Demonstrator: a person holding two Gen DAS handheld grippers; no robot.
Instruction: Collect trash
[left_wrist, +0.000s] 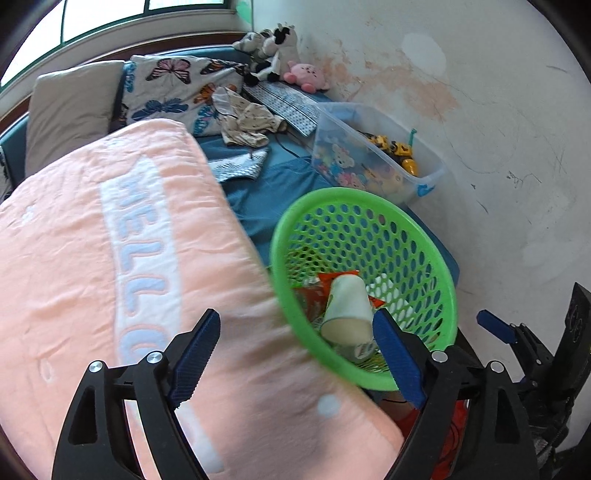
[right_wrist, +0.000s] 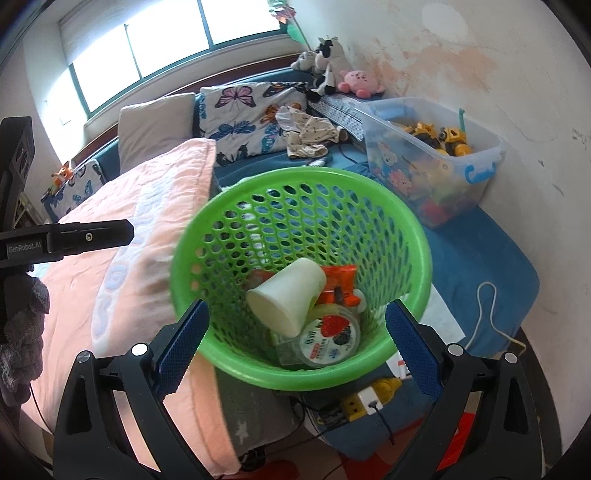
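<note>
A green mesh basket (left_wrist: 369, 195) (right_wrist: 295, 177) stands tilted on the blue bed, leaning against a pink quilt. Inside lie a white paper cup (left_wrist: 349, 306) (right_wrist: 286, 295), orange wrappers (right_wrist: 340, 280) and a round fruit-label tub (right_wrist: 328, 338). My left gripper (left_wrist: 297, 314) is open over the basket's near rim and the quilt edge, with nothing between its pads. My right gripper (right_wrist: 298, 306) is open too, facing into the basket's mouth and short of it. One of its blue fingers (left_wrist: 495, 326) shows to the right of the basket in the left wrist view.
The pink quilt (left_wrist: 92, 258) fills the left side. A clear bin of toys (left_wrist: 376, 155) stands against the stained wall behind the basket. Pillows, clothes and plush toys (right_wrist: 332, 62) lie at the bed's head. A yellow power strip (right_wrist: 369, 402) and a white cord (right_wrist: 484, 314) lie near the bed's edge.
</note>
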